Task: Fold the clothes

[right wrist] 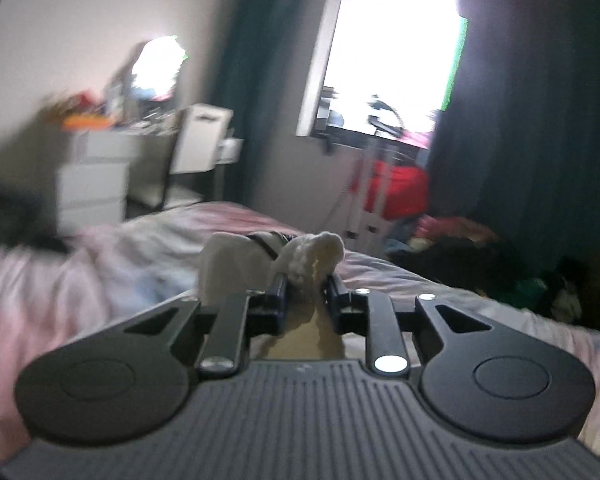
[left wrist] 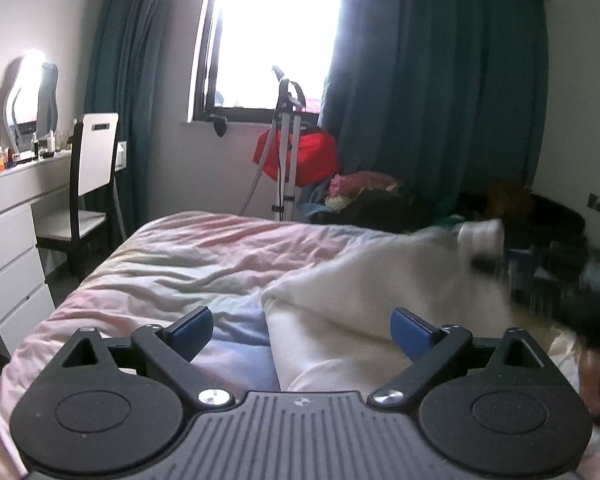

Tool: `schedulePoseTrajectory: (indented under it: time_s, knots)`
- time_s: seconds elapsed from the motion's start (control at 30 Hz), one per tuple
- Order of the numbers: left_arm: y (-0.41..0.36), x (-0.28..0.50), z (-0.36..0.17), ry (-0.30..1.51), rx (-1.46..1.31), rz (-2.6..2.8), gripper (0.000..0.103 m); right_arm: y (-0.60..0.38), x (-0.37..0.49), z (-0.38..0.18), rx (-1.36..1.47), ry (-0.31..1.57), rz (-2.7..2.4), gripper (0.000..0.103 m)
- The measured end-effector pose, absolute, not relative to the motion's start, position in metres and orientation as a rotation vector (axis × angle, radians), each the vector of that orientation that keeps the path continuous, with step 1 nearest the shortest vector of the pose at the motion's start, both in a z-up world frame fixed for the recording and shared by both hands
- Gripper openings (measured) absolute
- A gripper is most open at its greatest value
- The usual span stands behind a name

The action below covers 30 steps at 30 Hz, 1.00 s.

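Note:
A cream white garment (left wrist: 384,304) lies bunched on the pink bed (left wrist: 188,264), right of centre in the left wrist view. My left gripper (left wrist: 302,330) hovers low over its near edge, open, with nothing between the blue pads (left wrist: 192,330). At the far right of that view, the other gripper (left wrist: 496,256) shows as a blur pulling the cloth's far end up. In the right wrist view, my right gripper (right wrist: 306,292) is shut on a bunch of the cream garment (right wrist: 312,258), held above the bed (right wrist: 80,264). That view is motion-blurred.
A white dresser (left wrist: 8,248) and a chair (left wrist: 88,184) stand left of the bed. A garment steamer with a red item (left wrist: 296,156) stands under the window. A pile of clothes (left wrist: 372,196) lies by the teal curtains (left wrist: 440,92).

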<state>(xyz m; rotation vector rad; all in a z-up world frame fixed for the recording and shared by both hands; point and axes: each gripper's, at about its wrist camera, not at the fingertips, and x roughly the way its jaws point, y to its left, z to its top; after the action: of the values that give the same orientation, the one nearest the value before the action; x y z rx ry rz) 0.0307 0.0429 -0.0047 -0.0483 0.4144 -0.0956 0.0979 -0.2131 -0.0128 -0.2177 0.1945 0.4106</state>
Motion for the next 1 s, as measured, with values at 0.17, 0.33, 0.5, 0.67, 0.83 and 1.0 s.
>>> schedulePoseTrajectory:
  time_s: [0.17,0.33,0.5,0.67,0.83,1.0]
  knots:
    - [0.034,0.041,-0.019,0.457,-0.015,-0.111,0.097,-0.260,0.171,-0.028,0.027,0.339,0.186,0.024]
    - [0.020,0.050,-0.035,0.483,0.032,-0.147,0.097,-0.319,0.201,-0.073,0.370,0.441,0.002,0.026]
    - [0.007,0.059,-0.049,0.518,0.066,-0.177,0.097,-0.353,0.195,-0.081,0.635,0.361,0.038,0.085]
    - [0.000,0.059,-0.056,0.537,0.088,-0.203,0.097,-0.357,0.163,-0.066,0.654,0.314,0.049,0.084]
    - [-0.007,0.049,-0.057,0.530,0.126,-0.209,0.097,-0.372,0.121,-0.074,0.792,0.406,0.010,0.086]
    - [-0.011,0.040,-0.059,0.532,0.146,-0.201,0.097,-0.366,0.100,-0.094,0.877,0.501,0.039,0.086]
